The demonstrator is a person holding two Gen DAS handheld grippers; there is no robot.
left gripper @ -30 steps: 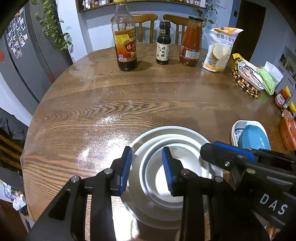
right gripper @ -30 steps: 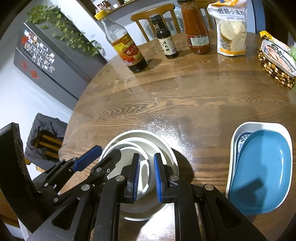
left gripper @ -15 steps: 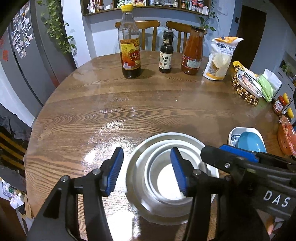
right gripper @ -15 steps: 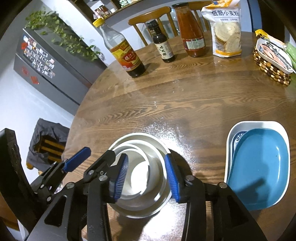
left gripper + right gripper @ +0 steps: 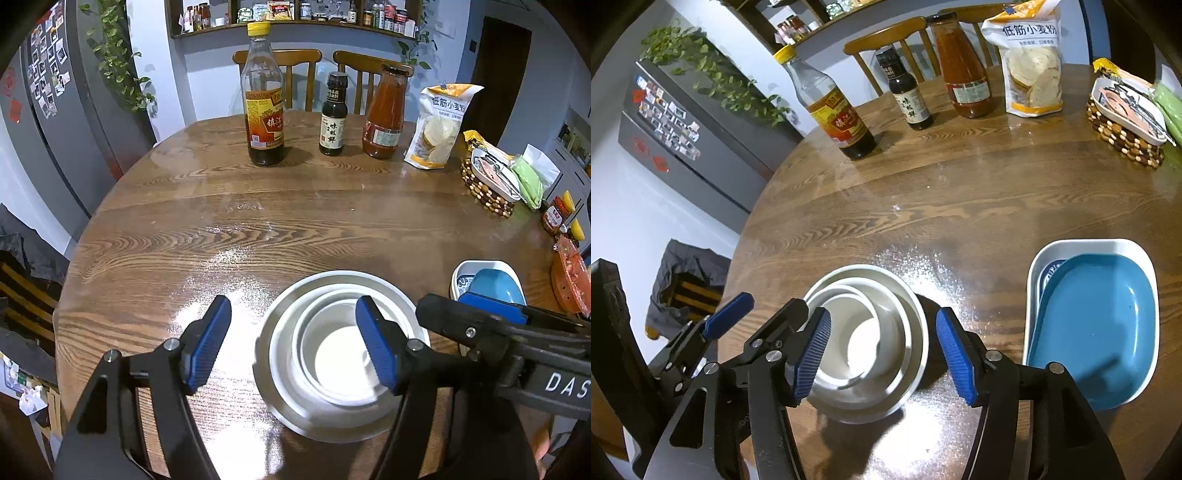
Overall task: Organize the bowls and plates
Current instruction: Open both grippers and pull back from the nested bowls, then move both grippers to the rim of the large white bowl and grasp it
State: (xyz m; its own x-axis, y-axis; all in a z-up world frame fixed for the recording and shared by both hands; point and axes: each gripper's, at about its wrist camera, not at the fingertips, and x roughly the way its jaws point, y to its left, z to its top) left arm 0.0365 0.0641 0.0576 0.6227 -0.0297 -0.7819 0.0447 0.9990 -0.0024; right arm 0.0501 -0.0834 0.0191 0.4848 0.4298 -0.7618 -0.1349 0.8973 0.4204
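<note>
A stack of nested white bowls (image 5: 332, 354) rests on the round wooden table (image 5: 295, 221), close to its near edge. My left gripper (image 5: 291, 347) hovers over the stack with its jaws opening. One pad is over the bare table on the left, the other over the bowls, and neither presses on anything. My right gripper (image 5: 882, 356) straddles the same bowls (image 5: 864, 332), jaws also opening, pads off the rims. Each view shows the other gripper's fingers (image 5: 491, 314) (image 5: 727, 321) at its side. A blue dish (image 5: 1093, 332) lies inside a white rectangular dish (image 5: 1052, 254) to the right.
At the far side stand a vinegar bottle (image 5: 264, 110), a small dark sauce bottle (image 5: 332, 114), a red sauce bottle (image 5: 384, 114) and a flour bag (image 5: 439, 129). A beaded basket (image 5: 487, 184) and jars (image 5: 557, 218) crowd the right edge. Chairs stand behind, a fridge left.
Both pairs of jaws have spread from nearly together to wide apart above the bowls. The stack has stayed in place and now sits a little farther below the fingers.
</note>
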